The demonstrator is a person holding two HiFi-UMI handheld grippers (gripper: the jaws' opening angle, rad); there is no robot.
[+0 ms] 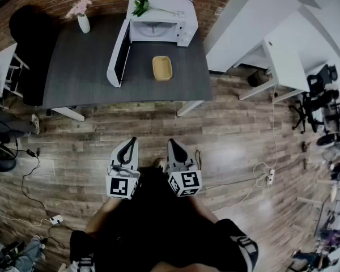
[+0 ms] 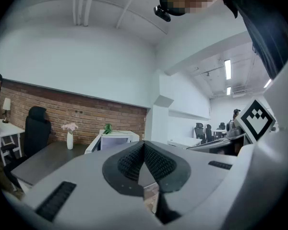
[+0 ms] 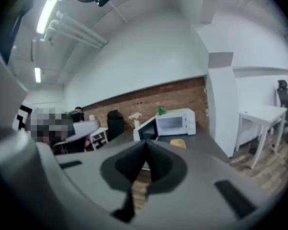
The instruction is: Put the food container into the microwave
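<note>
Open door [image 1: 118, 56] beside an untouched container [image 1: 162, 68]
Left gripper [image 1: 130, 144] and right gripper [image 1: 173, 145] had jaws together on nothing, well off the desk [image 1: 79, 78]; a reach could knock that door (swung wide) carrying the container, right of the desk's middle, to the microwave [image 1: 186, 32].

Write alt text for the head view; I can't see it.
A yellow food container sits on a dark table in front of a white microwave with its door open. The left gripper and right gripper, both shut and empty, are held over the wood floor, short of the table.
</note>
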